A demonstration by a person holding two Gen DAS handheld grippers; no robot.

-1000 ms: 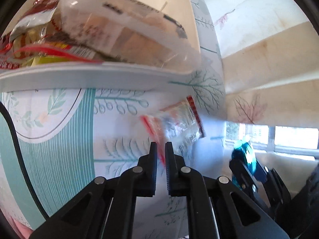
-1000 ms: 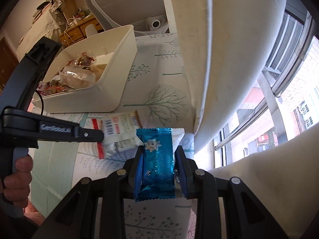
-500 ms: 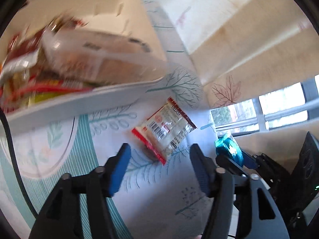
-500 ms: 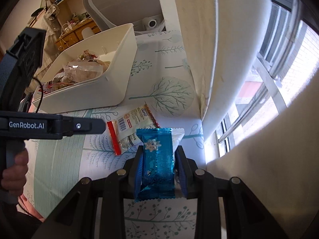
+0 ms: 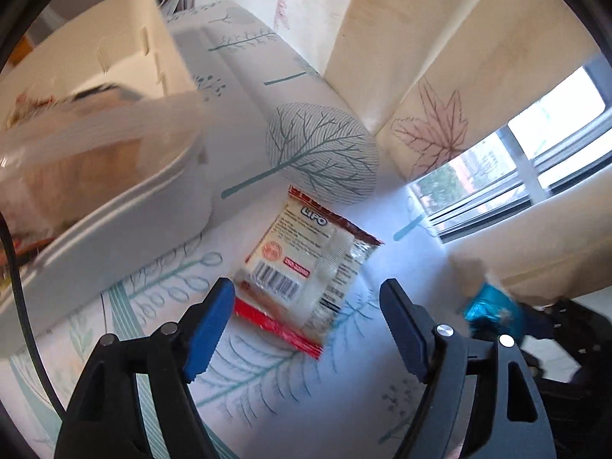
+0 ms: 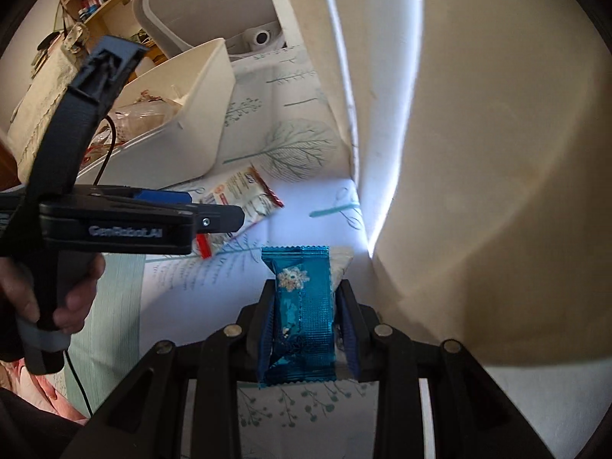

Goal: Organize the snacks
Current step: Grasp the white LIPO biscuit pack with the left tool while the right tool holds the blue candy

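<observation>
On the left a white bin (image 6: pixel 199 122) of snacks sits on the tree-patterned surface (image 5: pixel 267 382). Just beside it lies a red-edged cracker packet (image 5: pixel 306 267), with the left gripper (image 5: pixel 306 325) spread wide above it, holding nothing. Further right, the right gripper (image 6: pixel 308 313) is clamped on a blue wrapper (image 6: pixel 302 306).

Only two bits of text I can actually read here. The clear plastic snack packet with red ends (image 5: pixel 302 264) lying flat on the desk says "LiPO" near its top edge, plus a barcode lower down; the rest of its print is too small. On the side of my black left claw (image 6: pixel 214 222) there's "GenRobot.AI", a bit blurred.
</observation>
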